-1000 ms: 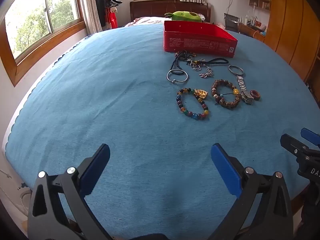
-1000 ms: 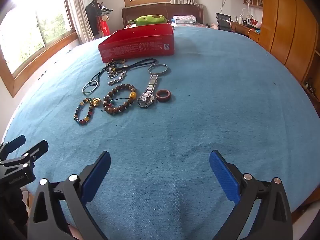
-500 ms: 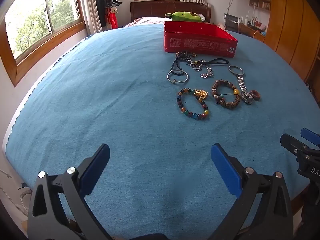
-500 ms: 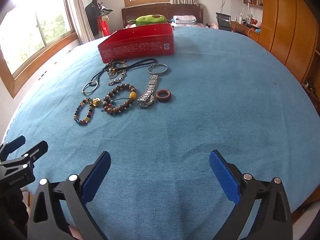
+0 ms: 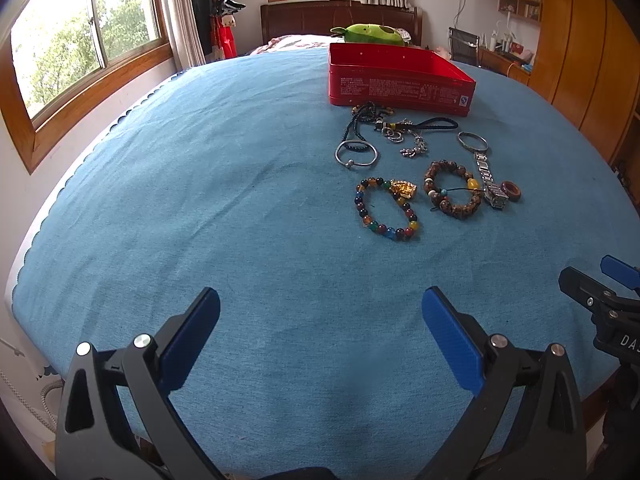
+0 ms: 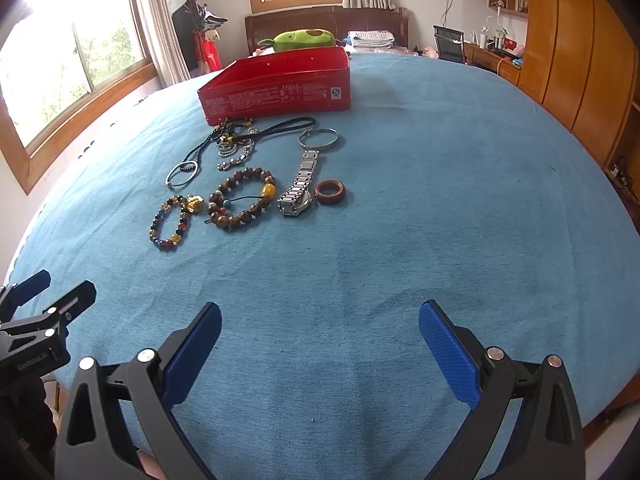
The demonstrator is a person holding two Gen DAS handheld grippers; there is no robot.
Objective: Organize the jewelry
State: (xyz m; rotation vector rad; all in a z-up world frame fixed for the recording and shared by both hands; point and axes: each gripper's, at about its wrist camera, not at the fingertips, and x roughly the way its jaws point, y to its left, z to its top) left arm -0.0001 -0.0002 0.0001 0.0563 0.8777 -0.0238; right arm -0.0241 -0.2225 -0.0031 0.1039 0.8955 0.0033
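Note:
An open red tin box (image 5: 400,80) (image 6: 276,88) stands at the far side of the blue cloth. In front of it lie a colourful bead bracelet (image 5: 386,210) (image 6: 172,218), a brown bead bracelet (image 5: 454,196) (image 6: 242,202), a metal watch (image 5: 490,184) (image 6: 300,190), a reddish ring (image 5: 512,191) (image 6: 330,192), a silver bangle (image 5: 473,141) (image 6: 319,138), a silver hoop (image 5: 356,156) (image 6: 182,173) and tangled black cords and chains (image 5: 396,126) (image 6: 240,138). My left gripper (image 5: 320,328) and right gripper (image 6: 320,340) are open and empty, near the front edge, well short of the jewelry.
A blue cloth (image 5: 200,200) covers the table. A green plush toy (image 5: 368,34) lies behind the box. Windows are on the left, wooden cabinets (image 6: 580,60) on the right. The right gripper shows at the left view's right edge (image 5: 600,304).

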